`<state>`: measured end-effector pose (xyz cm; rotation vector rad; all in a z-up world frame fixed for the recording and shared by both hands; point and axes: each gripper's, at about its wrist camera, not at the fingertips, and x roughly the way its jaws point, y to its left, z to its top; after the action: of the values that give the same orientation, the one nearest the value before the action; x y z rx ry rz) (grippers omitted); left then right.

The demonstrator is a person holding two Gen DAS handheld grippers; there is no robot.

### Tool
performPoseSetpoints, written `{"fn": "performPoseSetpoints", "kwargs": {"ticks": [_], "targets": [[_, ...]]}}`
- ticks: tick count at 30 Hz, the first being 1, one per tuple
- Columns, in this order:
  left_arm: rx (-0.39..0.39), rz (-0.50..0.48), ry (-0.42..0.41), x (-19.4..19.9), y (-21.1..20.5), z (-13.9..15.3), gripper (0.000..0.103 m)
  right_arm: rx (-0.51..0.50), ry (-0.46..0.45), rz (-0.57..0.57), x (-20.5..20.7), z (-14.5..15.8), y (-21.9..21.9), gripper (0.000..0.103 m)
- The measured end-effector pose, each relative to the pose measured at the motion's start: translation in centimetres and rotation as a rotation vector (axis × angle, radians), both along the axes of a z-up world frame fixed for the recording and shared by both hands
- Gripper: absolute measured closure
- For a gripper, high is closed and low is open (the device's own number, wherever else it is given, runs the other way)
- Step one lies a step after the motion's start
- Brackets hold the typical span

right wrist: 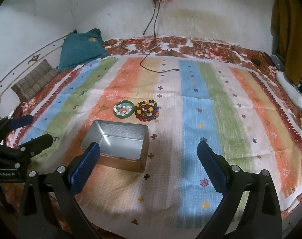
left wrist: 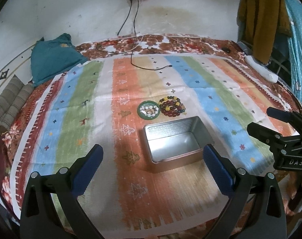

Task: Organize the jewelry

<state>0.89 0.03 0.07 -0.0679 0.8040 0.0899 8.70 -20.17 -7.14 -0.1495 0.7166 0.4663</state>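
Jaws of both grippers stand wide apart and hold nothing, above a bed with a striped cloth.

The left gripper (left wrist: 153,153) hangs over the near edge of an open metal tin (left wrist: 176,142), its blue pads (left wrist: 87,171) on either side of it without touching. The right gripper (right wrist: 149,155) hovers just right of the tin, over bare striped cloth (right wrist: 220,107). Beyond the tin's far rim lie a green bangle (left wrist: 148,109) ringed round pale beads and, just beside it on the right, a heap of dark red and yellow bead bracelets (left wrist: 172,106). A black cable (left wrist: 151,67) trails across the cloth farther back.
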Motion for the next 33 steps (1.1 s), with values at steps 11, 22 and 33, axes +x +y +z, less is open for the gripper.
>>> {"fn": "performPoseSetpoints", "kwargs": {"ticks": [11,22,33], "targets": [[-0.01,0.015,0.027,2.4,0.4,0.0,0.006,-0.021,0.015,0.0,2.0,0.1,1.0,0.004],[0.064,0.02,0.041,4.1,0.0,0.0,0.006,-0.042,0.013,-0.013,4.1,0.5,2.0,0.004],[0.107,0.028,0.061,6.6,0.3,-0.2,0.006,-0.062,0.043,-0.027,7.2,0.3,2.6,0.004]]}}
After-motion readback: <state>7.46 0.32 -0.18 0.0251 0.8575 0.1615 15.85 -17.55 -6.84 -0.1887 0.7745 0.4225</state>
